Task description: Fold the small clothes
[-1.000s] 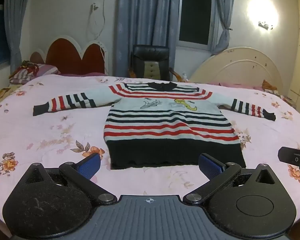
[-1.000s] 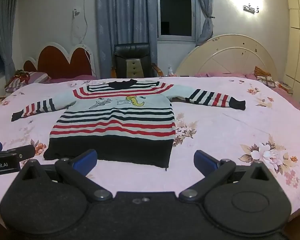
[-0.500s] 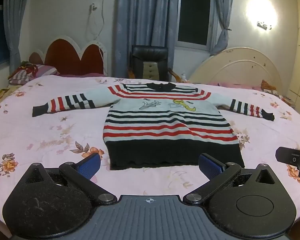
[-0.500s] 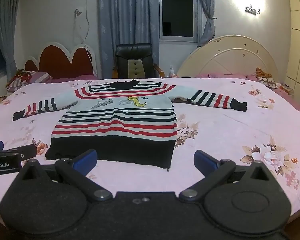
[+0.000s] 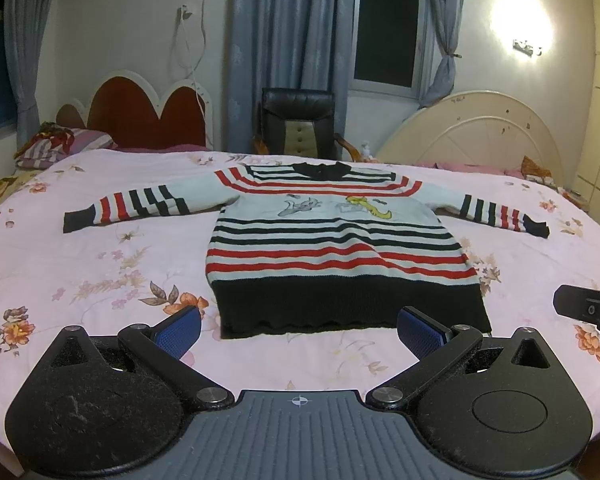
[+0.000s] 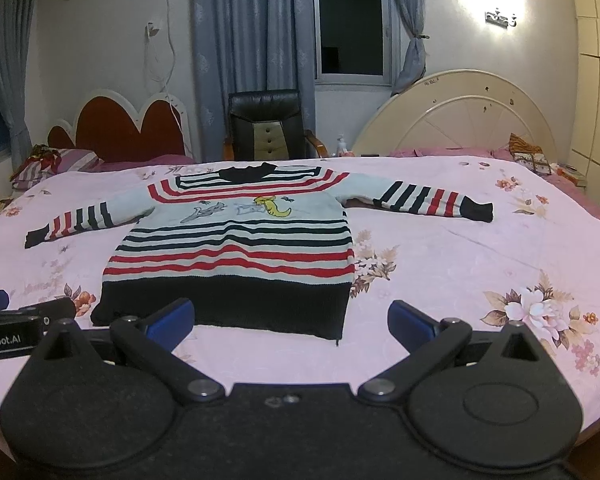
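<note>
A small striped sweater point(image 5: 336, 240), white with red and black bands, a black hem and cartoon prints, lies flat and spread on the pink floral bedsheet point(image 5: 100, 272), sleeves out to both sides. It also shows in the right wrist view point(image 6: 236, 248). My left gripper point(image 5: 300, 330) is open and empty, just short of the black hem. My right gripper point(image 6: 292, 320) is open and empty, near the hem's right corner. The right gripper's side shows at the left wrist view's right edge point(image 5: 588, 312); the left gripper's side shows at the right wrist view's left edge point(image 6: 16, 328).
A black office chair point(image 5: 298, 124) stands beyond the bed's far edge, before grey curtains point(image 5: 284, 52) and a window. A red headboard point(image 5: 148, 116) and striped pillow point(image 5: 60, 148) are at far left, a cream headboard point(image 5: 480, 132) at far right.
Both grippers have crept slightly forward toward the sweater's hem. The sweater has not moved and both grippers remain open.
</note>
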The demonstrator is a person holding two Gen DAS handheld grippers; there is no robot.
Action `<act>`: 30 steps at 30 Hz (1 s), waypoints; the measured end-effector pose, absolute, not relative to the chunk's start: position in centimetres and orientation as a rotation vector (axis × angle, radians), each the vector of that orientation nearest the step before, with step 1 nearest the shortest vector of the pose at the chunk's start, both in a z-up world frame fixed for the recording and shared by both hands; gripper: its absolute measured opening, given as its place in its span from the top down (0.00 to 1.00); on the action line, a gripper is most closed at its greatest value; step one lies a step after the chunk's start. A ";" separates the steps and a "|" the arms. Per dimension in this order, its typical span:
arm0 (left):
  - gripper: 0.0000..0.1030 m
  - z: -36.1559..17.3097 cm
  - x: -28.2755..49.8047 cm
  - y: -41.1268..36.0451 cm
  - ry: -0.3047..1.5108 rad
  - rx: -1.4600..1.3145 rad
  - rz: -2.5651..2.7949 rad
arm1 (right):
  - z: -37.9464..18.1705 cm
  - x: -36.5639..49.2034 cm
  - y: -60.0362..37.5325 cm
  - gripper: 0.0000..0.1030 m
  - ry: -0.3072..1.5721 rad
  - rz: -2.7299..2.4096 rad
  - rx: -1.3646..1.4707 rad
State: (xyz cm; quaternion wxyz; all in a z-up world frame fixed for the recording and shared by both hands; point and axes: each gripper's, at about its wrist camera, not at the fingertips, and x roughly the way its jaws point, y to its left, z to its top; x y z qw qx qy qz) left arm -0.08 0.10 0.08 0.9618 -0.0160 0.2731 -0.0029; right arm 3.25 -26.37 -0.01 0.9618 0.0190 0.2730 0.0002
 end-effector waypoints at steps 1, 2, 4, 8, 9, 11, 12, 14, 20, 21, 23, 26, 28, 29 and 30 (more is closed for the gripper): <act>0.00 0.1 -0.1 0.1 0.553 -0.033 -0.006 | 0.0 3.2 -26.4 0.01 0.554 0.001 0.038; 0.00 0.1 -0.1 0.1 0.554 -0.032 -0.007 | 0.0 3.2 -26.4 0.01 0.555 0.002 0.039; 0.00 0.0 0.0 0.1 0.554 -0.033 -0.006 | -0.1 3.2 -26.3 0.01 0.555 0.002 0.038; 0.00 -0.1 0.0 0.2 0.558 -0.032 -0.008 | -0.1 3.2 -26.3 0.01 0.555 0.001 0.038; 0.00 -0.1 0.1 0.2 0.558 -0.034 -0.008 | -0.1 3.2 -26.4 0.01 0.555 0.001 0.038; 0.00 -0.3 0.1 0.2 0.564 -0.035 -0.007 | -0.1 3.2 -26.4 0.01 0.555 0.002 0.038; 0.00 -0.3 0.2 0.3 0.565 -0.036 -0.007 | -0.1 3.2 -26.4 0.01 0.555 0.003 0.037; 0.00 -0.3 0.2 0.3 0.565 -0.036 -0.007 | -0.1 3.2 -26.4 0.01 0.555 0.003 0.037; 0.00 -0.4 0.1 0.4 0.566 -0.039 -0.004 | -0.2 3.2 -26.3 0.01 0.555 0.006 0.036; 0.00 -0.5 0.1 0.4 0.567 -0.041 -0.003 | -0.2 3.3 -26.3 0.01 0.555 0.007 0.036; 0.00 -0.5 0.1 0.5 0.567 -0.041 0.001 | -0.2 3.4 -26.4 0.01 0.556 0.008 0.035; 0.00 -0.6 0.1 0.4 0.569 -0.042 0.004 | -0.2 3.4 -26.3 0.01 0.556 0.008 0.036; 0.00 -0.6 0.1 0.4 0.572 -0.039 0.005 | -0.3 3.4 -26.3 0.01 0.557 0.009 0.037; 0.00 -0.6 0.1 0.4 0.572 -0.039 0.006 | -0.3 3.4 -26.3 0.01 0.558 0.011 0.038; 0.00 -0.6 0.1 0.4 0.572 -0.039 0.006 | -0.3 3.4 -26.3 0.01 0.559 0.012 0.037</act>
